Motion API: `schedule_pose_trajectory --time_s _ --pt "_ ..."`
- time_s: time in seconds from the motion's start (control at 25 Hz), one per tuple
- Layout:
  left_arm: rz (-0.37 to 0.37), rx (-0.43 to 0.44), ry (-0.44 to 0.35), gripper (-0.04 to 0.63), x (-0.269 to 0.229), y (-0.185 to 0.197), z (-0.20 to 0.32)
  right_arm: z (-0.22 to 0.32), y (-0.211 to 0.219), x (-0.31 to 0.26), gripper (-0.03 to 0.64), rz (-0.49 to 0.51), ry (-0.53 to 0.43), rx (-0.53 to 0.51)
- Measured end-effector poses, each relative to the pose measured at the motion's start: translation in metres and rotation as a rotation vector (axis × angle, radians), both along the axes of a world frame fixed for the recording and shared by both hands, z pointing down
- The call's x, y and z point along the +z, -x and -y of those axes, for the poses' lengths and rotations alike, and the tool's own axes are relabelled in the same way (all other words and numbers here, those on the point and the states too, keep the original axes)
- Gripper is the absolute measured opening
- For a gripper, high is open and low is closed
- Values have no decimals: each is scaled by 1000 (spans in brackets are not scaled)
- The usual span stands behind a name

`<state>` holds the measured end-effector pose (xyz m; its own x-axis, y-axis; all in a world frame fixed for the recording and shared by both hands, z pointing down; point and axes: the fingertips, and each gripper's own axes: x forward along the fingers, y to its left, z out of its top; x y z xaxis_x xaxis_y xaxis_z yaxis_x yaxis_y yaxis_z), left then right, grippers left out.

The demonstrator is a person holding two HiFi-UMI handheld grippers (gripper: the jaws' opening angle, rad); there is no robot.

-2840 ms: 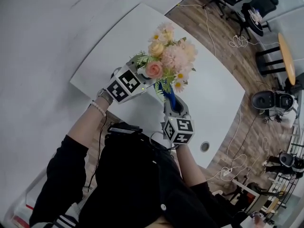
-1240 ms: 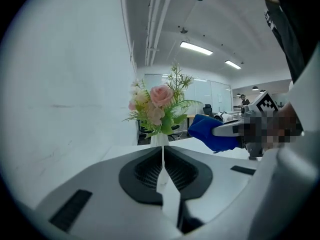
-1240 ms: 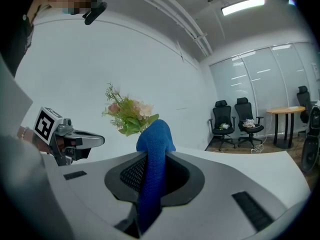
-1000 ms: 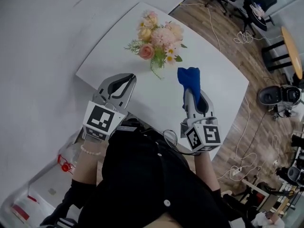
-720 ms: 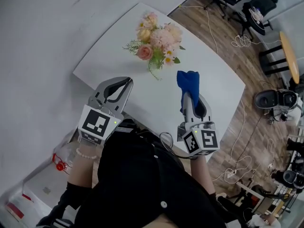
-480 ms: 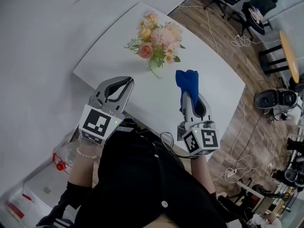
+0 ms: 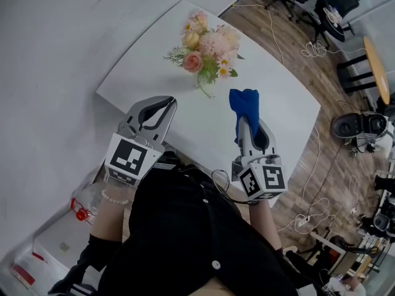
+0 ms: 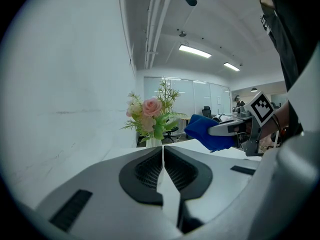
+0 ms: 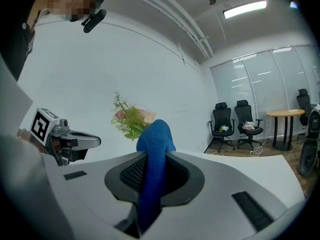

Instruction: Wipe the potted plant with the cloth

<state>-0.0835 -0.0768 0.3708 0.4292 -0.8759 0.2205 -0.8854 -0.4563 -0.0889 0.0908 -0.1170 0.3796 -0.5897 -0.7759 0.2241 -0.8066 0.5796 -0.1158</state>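
The potted plant (image 7: 205, 49), a bunch of pink, peach and white flowers with green sprigs, stands on the white table (image 7: 278, 103) toward its far left edge. It also shows in the left gripper view as the plant (image 8: 150, 119) and in the right gripper view as the plant (image 9: 131, 119). My right gripper (image 7: 244, 121) is shut on a blue cloth (image 7: 244, 103), which sticks up from its jaws; the cloth (image 9: 152, 169) hangs between the pads. My left gripper (image 7: 162, 105) is shut with nothing in it, held near the table's front left edge. Both stay short of the plant.
A grey wall runs along the table's left side. Office chairs (image 7: 327, 11), cables (image 7: 311, 51) on the wooden floor and a round wooden table (image 7: 373, 73) lie to the right. The person's dark clothing fills the lower middle of the head view.
Earlier both grippers were up against the plant, the cloth among its stems. They have since drawn back toward the person. Over the last second they have held still.
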Motion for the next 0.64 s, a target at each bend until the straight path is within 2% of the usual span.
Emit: schedule_pose_trajectory --time_s 0.64 --pt "-23 18 -27 23 -2 -4 10 -2 0 9 78 -7 16 22"
